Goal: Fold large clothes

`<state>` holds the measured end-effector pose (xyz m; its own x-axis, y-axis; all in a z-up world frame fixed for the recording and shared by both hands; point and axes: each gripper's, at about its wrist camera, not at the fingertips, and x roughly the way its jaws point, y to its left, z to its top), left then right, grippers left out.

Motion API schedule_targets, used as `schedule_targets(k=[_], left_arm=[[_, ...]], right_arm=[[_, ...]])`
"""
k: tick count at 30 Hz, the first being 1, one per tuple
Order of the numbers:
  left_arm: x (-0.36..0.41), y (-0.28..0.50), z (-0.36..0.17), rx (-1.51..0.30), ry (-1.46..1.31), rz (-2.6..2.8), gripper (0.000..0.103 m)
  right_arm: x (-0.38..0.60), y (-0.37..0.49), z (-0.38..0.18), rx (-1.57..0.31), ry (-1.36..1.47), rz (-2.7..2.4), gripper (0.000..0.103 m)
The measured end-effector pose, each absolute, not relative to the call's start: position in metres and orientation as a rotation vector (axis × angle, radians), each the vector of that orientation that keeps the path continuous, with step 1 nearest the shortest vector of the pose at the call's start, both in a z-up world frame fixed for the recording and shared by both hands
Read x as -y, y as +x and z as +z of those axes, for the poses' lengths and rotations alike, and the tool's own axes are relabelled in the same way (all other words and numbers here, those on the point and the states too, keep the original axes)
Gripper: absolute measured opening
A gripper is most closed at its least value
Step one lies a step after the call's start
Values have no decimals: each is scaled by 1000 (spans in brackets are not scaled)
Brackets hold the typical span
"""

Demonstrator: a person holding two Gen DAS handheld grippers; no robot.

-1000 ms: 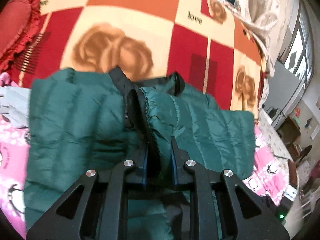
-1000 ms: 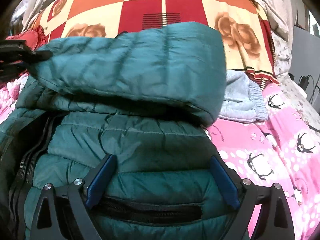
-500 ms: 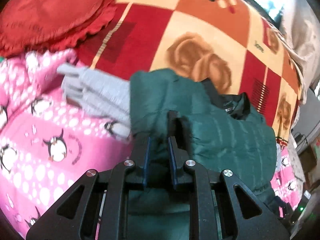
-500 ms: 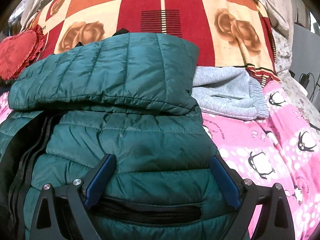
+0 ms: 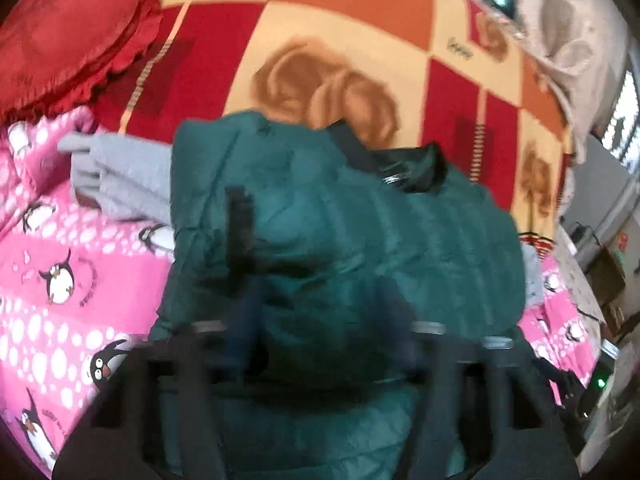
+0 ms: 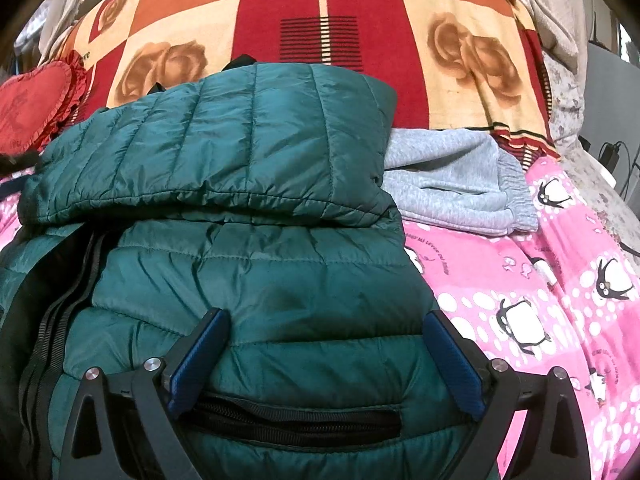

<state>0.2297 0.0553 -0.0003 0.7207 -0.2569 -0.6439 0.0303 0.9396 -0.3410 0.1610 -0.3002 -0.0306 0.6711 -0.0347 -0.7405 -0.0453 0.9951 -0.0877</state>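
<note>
Our right gripper (image 6: 326, 330) spread wide, fingers resting on green puffer jacket (image 6: 256, 280), straddling its lower panel above pocket zipper. Our left gripper (image 5: 324, 344) blurred, fingers apart over same jacket; jacket lies on pink penguin bedsheet (image 6: 540, 280), beside grey garment (image 6: 452, 184).

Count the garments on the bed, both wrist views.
2. Green puffer jacket lies in front of both grippers; grey sweatpants are partly tucked under its far right edge. More may be hidden beneath.

Left gripper (image 5: 324, 344) and right gripper (image 6: 324, 344), jaws spread.
</note>
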Motion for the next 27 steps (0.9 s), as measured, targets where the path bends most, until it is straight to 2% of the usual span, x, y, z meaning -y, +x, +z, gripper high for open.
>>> schedule_targets(k=[1,6,9,12,14,18,19,20,21,24,27], left_arm=[[-57,235,-1,-757,-312,-136,11],[-67,248,15,-664,-286,-106,9],[-73,259,-4,-760,-274,-97,9],[-87,244,-3,-750,-339,-88,9],[-95,232,12,-726,-354,-55,9],[-83,211,52,-610,-358,-58,9],[-75,210,57,-596,-360,-68,9],[-64,214,57,-612,-355,-89,12],[-56,220,56,-645,-339,-113,12],[-29,244,21,-750,-195,-81,12],[-32,264,-16,-835,-209,-61,12]], right_arm=[[300,161,-31,-835,-100,7,97],[302,162,-30,-841,-88,12,97],[305,165,-30,-876,-62,18,99],[317,175,-25,-976,19,62,102],[326,175,-5,-933,60,71,91],[325,183,52,-739,86,181,86],[319,191,59,-724,72,216,69],[312,201,62,-727,55,249,47],[301,216,64,-740,27,293,44],[280,243,54,-752,-59,330,44],[279,280,7,-892,-112,286,44]])
